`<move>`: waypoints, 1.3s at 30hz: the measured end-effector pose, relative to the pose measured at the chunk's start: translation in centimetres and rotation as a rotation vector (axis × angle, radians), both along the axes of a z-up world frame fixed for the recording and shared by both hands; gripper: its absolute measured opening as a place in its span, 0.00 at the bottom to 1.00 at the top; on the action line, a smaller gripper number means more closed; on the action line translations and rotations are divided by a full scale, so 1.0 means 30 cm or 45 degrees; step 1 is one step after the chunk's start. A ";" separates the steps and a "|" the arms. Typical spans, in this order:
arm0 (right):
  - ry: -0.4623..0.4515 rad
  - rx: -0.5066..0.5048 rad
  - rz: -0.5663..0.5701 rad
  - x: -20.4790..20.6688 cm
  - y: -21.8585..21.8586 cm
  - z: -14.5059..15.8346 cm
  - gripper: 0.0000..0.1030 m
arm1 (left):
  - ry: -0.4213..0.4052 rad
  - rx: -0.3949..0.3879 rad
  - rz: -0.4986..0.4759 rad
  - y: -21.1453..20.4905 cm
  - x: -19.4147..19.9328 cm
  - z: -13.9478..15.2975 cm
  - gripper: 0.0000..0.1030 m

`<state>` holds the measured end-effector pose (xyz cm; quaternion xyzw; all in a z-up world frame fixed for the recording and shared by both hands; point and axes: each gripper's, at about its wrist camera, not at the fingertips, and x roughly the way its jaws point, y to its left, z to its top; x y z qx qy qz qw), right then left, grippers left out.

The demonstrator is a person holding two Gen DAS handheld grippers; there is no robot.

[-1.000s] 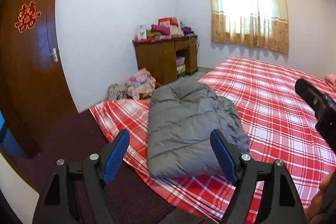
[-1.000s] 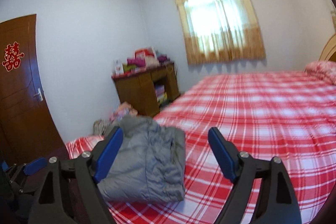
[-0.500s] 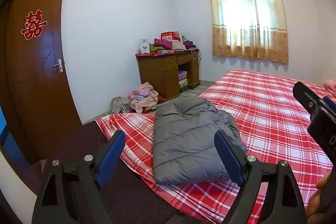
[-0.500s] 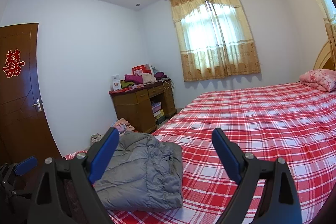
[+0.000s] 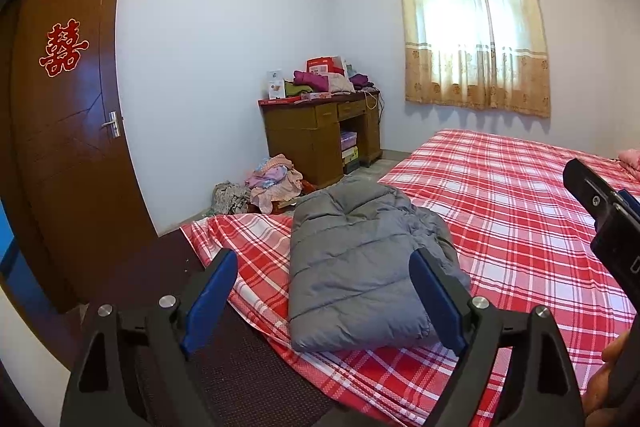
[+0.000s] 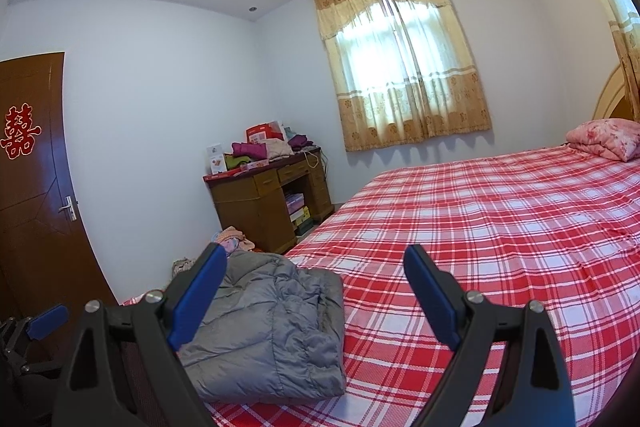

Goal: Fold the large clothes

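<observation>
While viewed from the left wrist, folded grey padded jacket (image 5: pixel 360 267) lies on red plaid bed (image 5: pixel 520 211), at its near left corner, resting flat. Long axis runs away from the camera, near hem toward the fingers, far end toward the bed's far edge. Left gripper (image 5: pixel 322 291) hangs above and just short of the near hem, fingers (image 5: pixel 210 293) set wide apart and clamped on nothing; the bundle appears in the gap between them but untouched. Right gripper (image 5: pixel 600 215) enters at the far right edge, well off to the right of the jacket; spacing of its fingers cannot be read from this view. Loose pile of clothes (image 5: pixel 272 183) lies on the floor beyond the bed corner, beside a wooden desk (image 5: pixel 316 135).

Seen from the right wrist, same jacket (image 6: pixel 272 327) sits low and to the left, partly behind the left finger (image 6: pixel 198 301). Right gripper (image 6: pixel 316 301) aims mainly at bare bedsheet (image 6: pixel 500 227), fingers spread wide, nothing between them. Pink pillow (image 6: pixel 608 139) rests at the far right end.

Judged from both views: left hand nearer and squarely in line with the bundle; right hand requires a shift leftward to reach its right edge. Folding of this garment appears finished.
</observation>
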<state>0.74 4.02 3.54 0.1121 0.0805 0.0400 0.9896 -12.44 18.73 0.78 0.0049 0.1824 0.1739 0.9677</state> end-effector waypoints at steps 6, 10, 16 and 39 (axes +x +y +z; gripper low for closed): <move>0.000 0.002 0.002 -0.001 0.001 0.000 0.90 | -0.009 0.002 0.000 -0.009 -0.003 0.006 0.86; -0.001 0.003 0.002 -0.001 -0.005 0.000 0.90 | -0.010 0.012 0.002 -0.018 -0.002 0.008 0.86; 0.005 0.008 -0.001 -0.002 -0.013 -0.003 0.90 | -0.001 0.023 0.002 -0.029 -0.001 0.006 0.86; 0.007 0.005 -0.027 -0.002 -0.026 -0.014 0.90 | -0.014 0.045 0.022 -0.013 0.024 0.011 0.86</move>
